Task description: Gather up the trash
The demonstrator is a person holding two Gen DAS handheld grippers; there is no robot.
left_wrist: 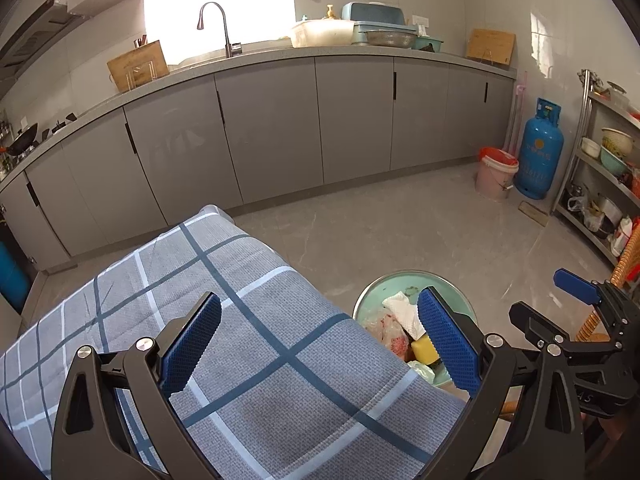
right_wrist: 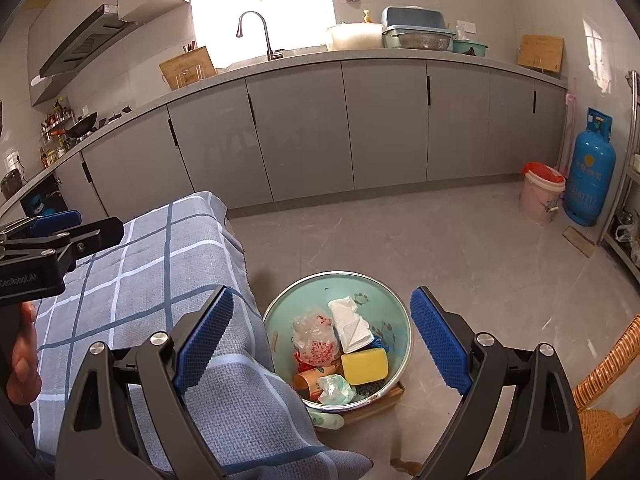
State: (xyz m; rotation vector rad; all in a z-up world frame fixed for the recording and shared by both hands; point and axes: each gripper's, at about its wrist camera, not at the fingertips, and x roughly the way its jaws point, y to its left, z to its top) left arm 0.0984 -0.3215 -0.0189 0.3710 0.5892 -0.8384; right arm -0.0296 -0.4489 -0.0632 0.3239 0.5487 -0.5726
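While both tools hang above the checked cloth, neither has anything between its pads; the left gripper points forward and slightly down over the grey-and-blue plaid cloth that covers the table, its blue ribbed pads spread wide apart, the right-hand pad overlapping the view of the basin beyond the cloth's edge; the right gripper is level with it and to its right, also tilted downward, its pads likewise spread wide with empty air between them, framing the basin directly; in the right wrist view part of a hand wraps the left tool's handle at the left border, thumb showing.

Just past the cloth's hanging edge, lower than the tabletop, sits the pale green basin resting on a wooden board or stool of which only a corner shows; inside it lies the trash: a folded white paper towel, a crumpled clear plastic bag with red print, a yellow sponge, an orange wrapper, and a wad of pale green-white tissue, all piled touching one another; a woven orange chair stands to the right.

Farther off, across bare grey floor, a pink bucket stands just beside a blue gas cylinder; grey cabinets run along the far wall under a counter with a faucet.
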